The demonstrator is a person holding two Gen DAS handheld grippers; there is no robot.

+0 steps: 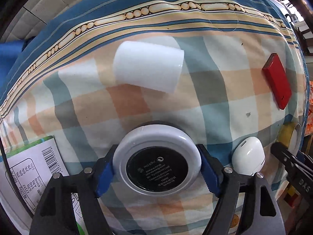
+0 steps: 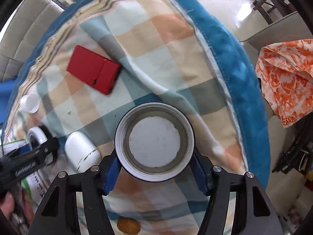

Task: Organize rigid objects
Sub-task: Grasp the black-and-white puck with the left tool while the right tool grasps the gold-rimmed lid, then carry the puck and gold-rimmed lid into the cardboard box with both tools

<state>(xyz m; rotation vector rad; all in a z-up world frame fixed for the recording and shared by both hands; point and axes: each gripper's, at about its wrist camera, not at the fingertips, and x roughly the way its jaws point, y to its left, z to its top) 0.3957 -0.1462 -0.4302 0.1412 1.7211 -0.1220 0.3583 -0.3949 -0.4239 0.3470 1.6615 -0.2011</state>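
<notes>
White-rimmed round compact case (image 1: 157,166) sits clamped between your left gripper (image 1: 157,173) fingers, the open white-rimmed lid (image 2: 154,144) likewise pinched in your right gripper (image 2: 154,168), white plastic cup (image 1: 148,67) lying straight ahead.

Cloth (image 1: 195,98): peach/teal/white check, blue striped border upper frame. Box (image 1: 276,81) red, right. Cup (image 1: 146,66) white. Compact (image 1: 156,162): white rim, black centre. Rag (image 2: 285,78): orange-white print.

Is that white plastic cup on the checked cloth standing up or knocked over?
Knocked over. The white cup lies on its side on the checked cloth, its curved wall against the fabric and its rim facing sideways.
</notes>
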